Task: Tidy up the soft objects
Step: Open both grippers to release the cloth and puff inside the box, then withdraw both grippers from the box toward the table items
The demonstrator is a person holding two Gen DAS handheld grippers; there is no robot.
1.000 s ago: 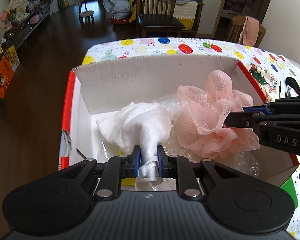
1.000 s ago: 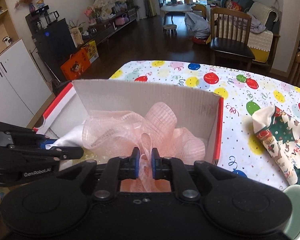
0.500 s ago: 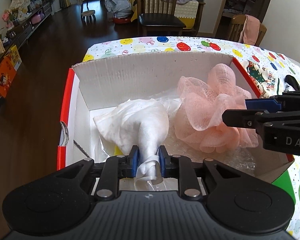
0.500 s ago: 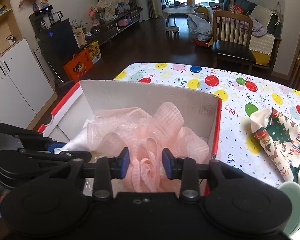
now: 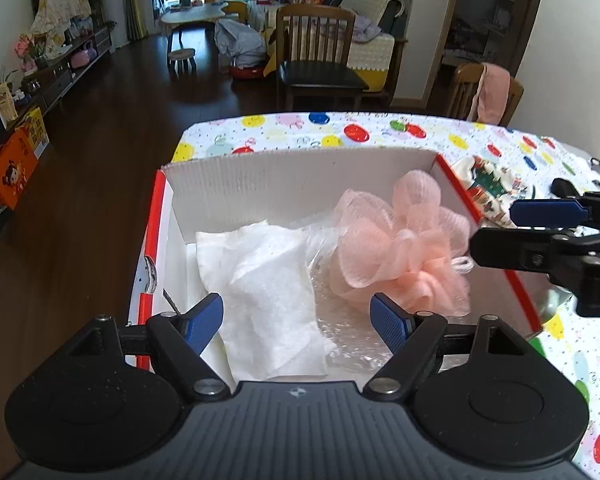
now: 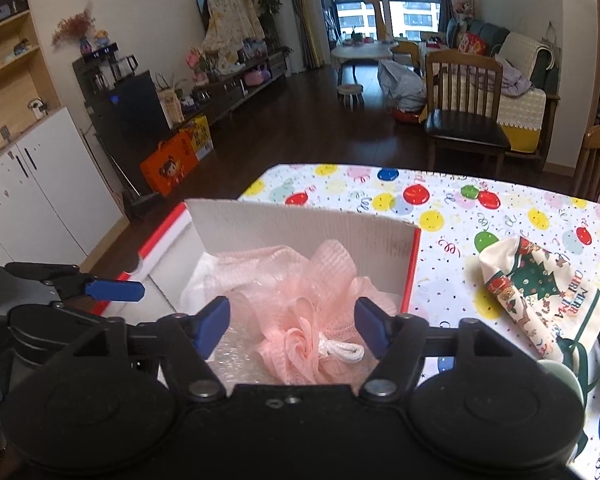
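A white cardboard box with red edges (image 5: 296,176) stands on the balloon-print table. Inside lie a white cloth (image 5: 264,288) on the left and a pink mesh bath pouf (image 5: 404,248) on the right, over clear bubble wrap (image 5: 352,332). My left gripper (image 5: 298,318) is open and empty, above the cloth's near end. My right gripper (image 6: 292,322) is open and empty, just above the pouf (image 6: 300,320), whose white cord (image 6: 342,350) shows. The right gripper also shows at the right of the left wrist view (image 5: 540,224).
A Christmas-print cloth bag (image 6: 540,296) lies on the table right of the box. A pale green round object (image 6: 560,376) sits at the table's near right. Wooden chairs (image 5: 316,64) stand beyond the table's far edge. The floor drops off left of the box.
Both grippers opened and pulled back and up. The left let go of the white cloth, the right let go of the pink pouf; both now rest in the box.
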